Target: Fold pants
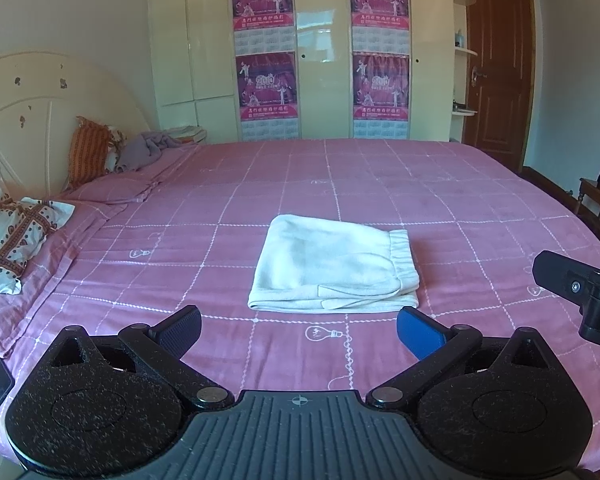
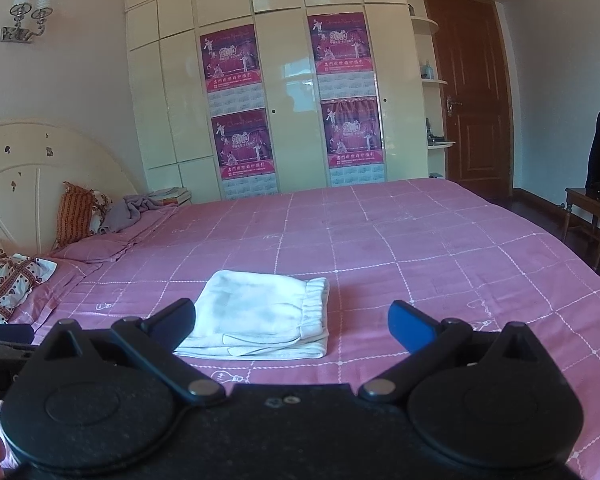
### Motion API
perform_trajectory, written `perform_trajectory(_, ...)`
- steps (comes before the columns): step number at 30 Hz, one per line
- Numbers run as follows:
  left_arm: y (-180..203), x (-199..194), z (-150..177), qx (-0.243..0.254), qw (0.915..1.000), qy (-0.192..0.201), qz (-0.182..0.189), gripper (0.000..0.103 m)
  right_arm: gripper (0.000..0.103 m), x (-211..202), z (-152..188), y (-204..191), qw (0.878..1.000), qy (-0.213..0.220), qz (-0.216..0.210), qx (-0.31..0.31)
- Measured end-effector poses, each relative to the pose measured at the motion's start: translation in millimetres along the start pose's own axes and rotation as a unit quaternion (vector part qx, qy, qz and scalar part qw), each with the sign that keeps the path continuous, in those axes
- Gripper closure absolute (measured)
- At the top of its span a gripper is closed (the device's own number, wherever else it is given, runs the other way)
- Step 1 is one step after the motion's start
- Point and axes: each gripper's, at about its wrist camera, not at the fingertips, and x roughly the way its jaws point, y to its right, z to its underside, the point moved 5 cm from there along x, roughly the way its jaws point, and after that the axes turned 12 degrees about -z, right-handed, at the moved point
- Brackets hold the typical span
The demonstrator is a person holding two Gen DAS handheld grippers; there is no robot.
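The white pants (image 1: 332, 266) lie folded into a neat rectangle on the pink checked bedspread (image 1: 440, 208), elastic waistband to the right. They also show in the right wrist view (image 2: 260, 316). My left gripper (image 1: 298, 330) is open and empty, held just short of the pants' near edge. My right gripper (image 2: 292, 324) is open and empty, above the near edge of the pants, its left finger (image 2: 174, 320) beside their left side. The right gripper also shows at the right edge of the left wrist view (image 1: 580, 288).
Pillows (image 1: 16, 236) and a crumpled lilac cloth (image 1: 148, 148) lie at the headboard on the left. A cream wardrobe (image 1: 324, 60) with posters stands behind the bed. A brown door (image 1: 496, 68) and a wooden chair (image 2: 596, 216) are on the right.
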Motion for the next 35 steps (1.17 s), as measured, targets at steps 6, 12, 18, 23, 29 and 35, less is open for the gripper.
perform_trajectory(6, 2, 1, -1, 0.0, 1.0, 0.0, 0.001, 0.0, 0.0, 1, 2, 1, 1.0, -0.002, -0.002, 0.001)
perform_trajectory(12, 2, 0, 0, -0.001, 1.0, -0.001, 0.002, 0.0, 0.0, 1, 3, 1, 1.0, -0.003, -0.003, 0.001)
perform_trajectory(18, 7, 4, -2, 0.001, 1.0, -0.003, 0.005, 0.0, 0.0, 1, 4, 1, 1.0, -0.005, -0.002, 0.003)
perform_trajectory(23, 9, 9, -3, 0.003, 0.9999, -0.007, 0.01, 0.0, 0.0, 3, 6, 1, 1.0, -0.008, 0.0, 0.005)
perform_trajectory(29, 15, 19, -2, 0.009, 0.9997, -0.011, 0.021, 0.0, 0.0, 5, 7, 6, 1.0, -0.007, 0.005, 0.012)
perform_trajectory(35, 18, 26, -9, 0.003, 0.9993, -0.005, 0.036, 0.0, 0.0, 11, 10, 13, 1.0, -0.006, 0.01, 0.025)
